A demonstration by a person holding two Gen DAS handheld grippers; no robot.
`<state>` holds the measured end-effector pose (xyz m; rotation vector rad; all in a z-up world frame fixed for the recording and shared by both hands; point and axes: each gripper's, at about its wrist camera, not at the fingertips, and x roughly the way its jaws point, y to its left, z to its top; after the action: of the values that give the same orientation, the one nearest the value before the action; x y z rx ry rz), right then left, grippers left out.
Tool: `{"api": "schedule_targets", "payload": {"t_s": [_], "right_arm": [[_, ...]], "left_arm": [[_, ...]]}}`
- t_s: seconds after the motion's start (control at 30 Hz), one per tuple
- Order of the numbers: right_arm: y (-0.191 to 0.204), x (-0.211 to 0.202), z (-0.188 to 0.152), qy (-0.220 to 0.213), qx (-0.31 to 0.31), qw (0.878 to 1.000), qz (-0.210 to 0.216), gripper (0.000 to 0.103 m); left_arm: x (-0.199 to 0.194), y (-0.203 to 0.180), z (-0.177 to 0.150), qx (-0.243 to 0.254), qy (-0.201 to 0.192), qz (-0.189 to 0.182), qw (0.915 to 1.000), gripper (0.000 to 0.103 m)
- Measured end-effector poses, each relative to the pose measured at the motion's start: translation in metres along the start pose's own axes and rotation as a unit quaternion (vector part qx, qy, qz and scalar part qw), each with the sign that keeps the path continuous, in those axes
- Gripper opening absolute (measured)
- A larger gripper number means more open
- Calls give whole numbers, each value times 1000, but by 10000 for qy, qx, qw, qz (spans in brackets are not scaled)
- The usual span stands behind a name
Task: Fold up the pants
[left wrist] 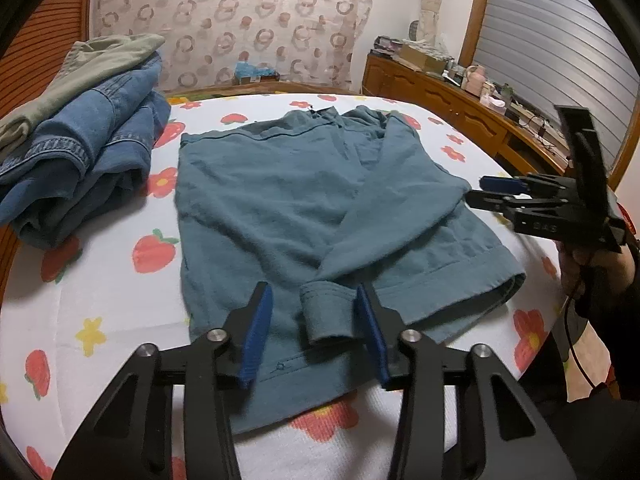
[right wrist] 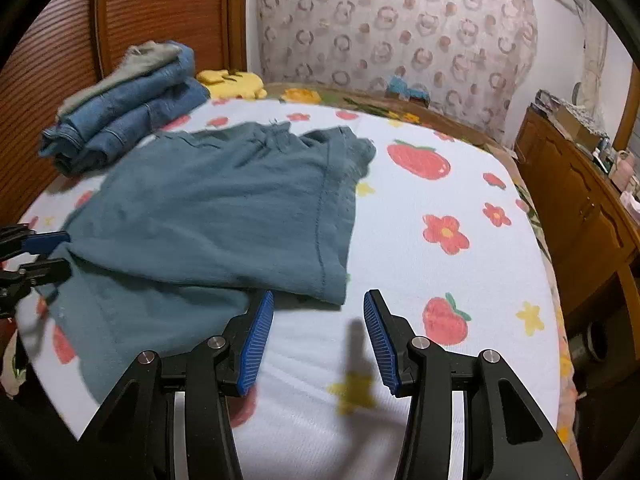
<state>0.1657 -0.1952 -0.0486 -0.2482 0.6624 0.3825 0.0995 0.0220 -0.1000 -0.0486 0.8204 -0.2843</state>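
Teal pants (left wrist: 260,200) lie folded on the bed, waistband at the far end. In the left wrist view one leg is laid across them, and its cuff (left wrist: 326,316) sits between the blue pads of my left gripper (left wrist: 313,288). The right pad touches the cuff while the left pad stands apart from it, so the jaws are open. In the right wrist view my right gripper (right wrist: 319,296) is open at the near corner of the pants (right wrist: 200,208), with only bed sheet between its pads. The left gripper (right wrist: 52,255) straddles the cloth's edge at the far left.
Folded jeans under an olive garment (left wrist: 88,140) are stacked at the back left by the wooden headboard (right wrist: 160,8). The strawberry-print sheet (right wrist: 440,280) covers the bed. A cluttered wooden dresser (right wrist: 580,200) runs along the right. A person's hand (left wrist: 592,268) holds the right gripper (left wrist: 478,191).
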Motion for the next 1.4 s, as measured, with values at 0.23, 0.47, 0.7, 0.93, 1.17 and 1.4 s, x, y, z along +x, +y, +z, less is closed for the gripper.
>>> {"api": "schedule_targets", "payload": {"t_s": [0.23, 0.47, 0.7, 0.93, 1.17, 1.4], "right_arm": [[-16, 12, 9, 149, 101, 9996, 223, 36], [-22, 4, 11, 76, -121, 9992, 385, 6], [-24, -21, 33, -401, -152, 9983, 396, 6], [-24, -33, 45, -689, -208, 9966, 396, 6], [-11, -37, 57, -926, -306, 9938, 534, 6], [3, -35, 64, -1087, -476, 9904, 708, 6]], "left_arm": [[1, -3, -1, 52, -5, -102, 9999, 29], [-4, -9, 2, 138, -85, -131, 9998, 19], [-25, -19, 7, 258, -351, -256, 9987, 12], [-45, -18, 10, 187, -595, -346, 9975, 11], [-67, -11, 6, 49, -799, -351, 9962, 10], [-74, 5, 0, -119, -846, -182, 9962, 10]]}}
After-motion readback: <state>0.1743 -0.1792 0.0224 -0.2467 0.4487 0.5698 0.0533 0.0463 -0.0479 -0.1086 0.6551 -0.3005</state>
